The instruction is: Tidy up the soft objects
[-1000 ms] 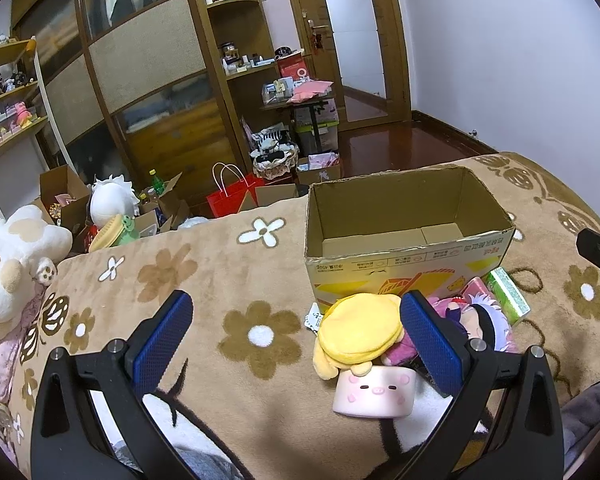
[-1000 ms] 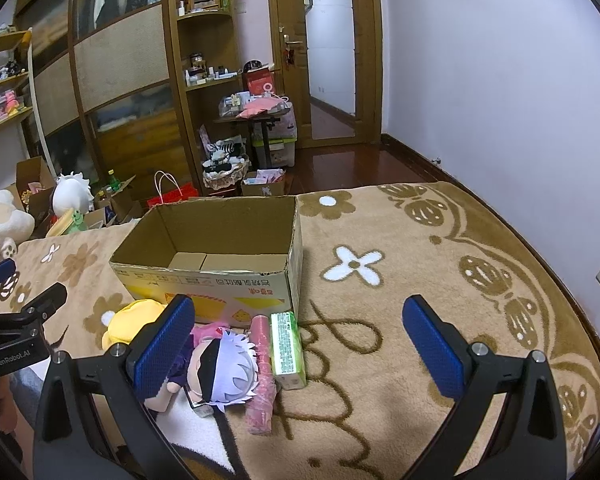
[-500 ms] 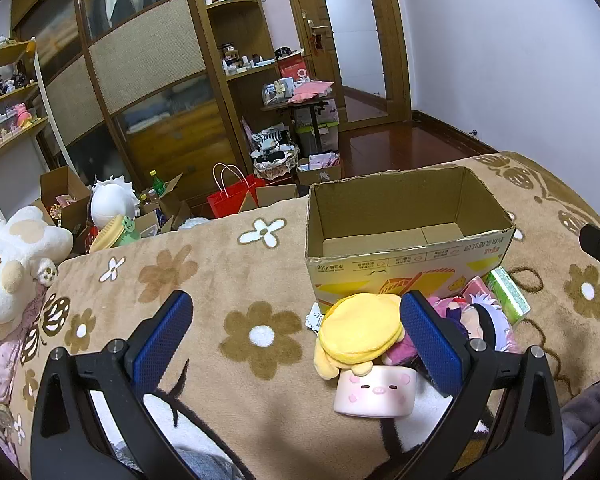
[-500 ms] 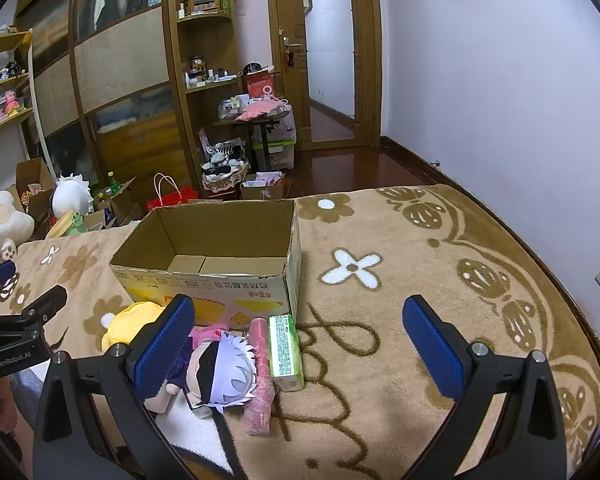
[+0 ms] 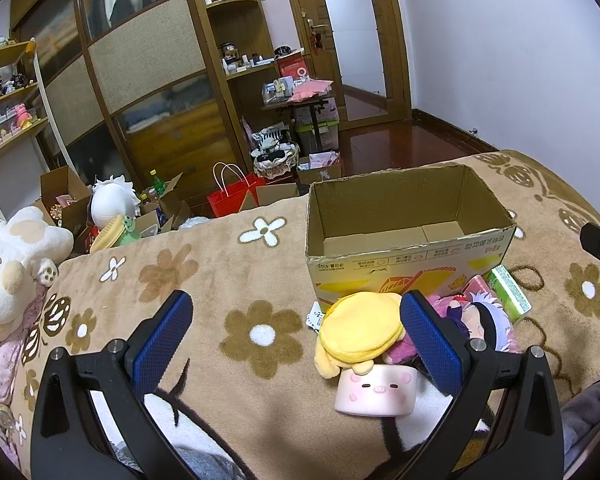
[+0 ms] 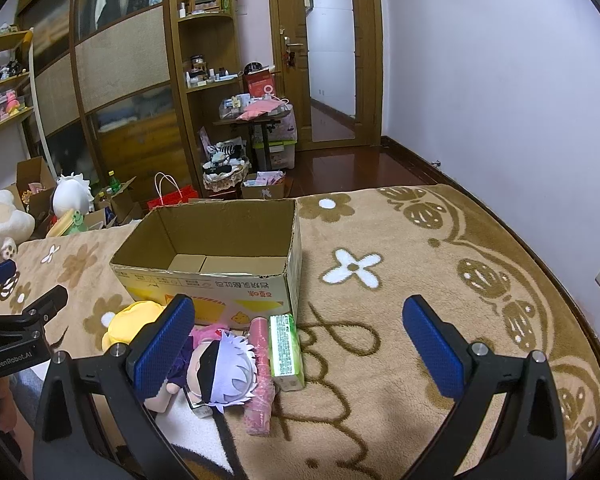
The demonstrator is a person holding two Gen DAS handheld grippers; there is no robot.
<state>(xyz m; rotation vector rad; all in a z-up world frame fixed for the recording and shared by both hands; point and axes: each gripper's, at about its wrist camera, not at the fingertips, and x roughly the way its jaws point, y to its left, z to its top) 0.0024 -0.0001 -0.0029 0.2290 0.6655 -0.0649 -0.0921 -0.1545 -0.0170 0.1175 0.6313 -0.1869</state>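
Note:
An empty open cardboard box stands on the flowered blanket; it also shows in the right wrist view. In front of it lies a pile: a yellow plush, a pink pig-face cushion, a white-haired doll, a pink wrapped roll and a green pack. My left gripper is open and empty, its right finger beside the yellow plush. My right gripper is open and empty, above the doll and green pack.
The blanket covers a bed. A big white and tan plush lies at its left edge. Beyond the bed are floor boxes, a red bag, shelves and a door. The wall runs along the right.
Both views have shifted only slightly; the right gripper's tip has drifted a little further right in the left wrist view. Both grippers stay open and the objects have not moved.

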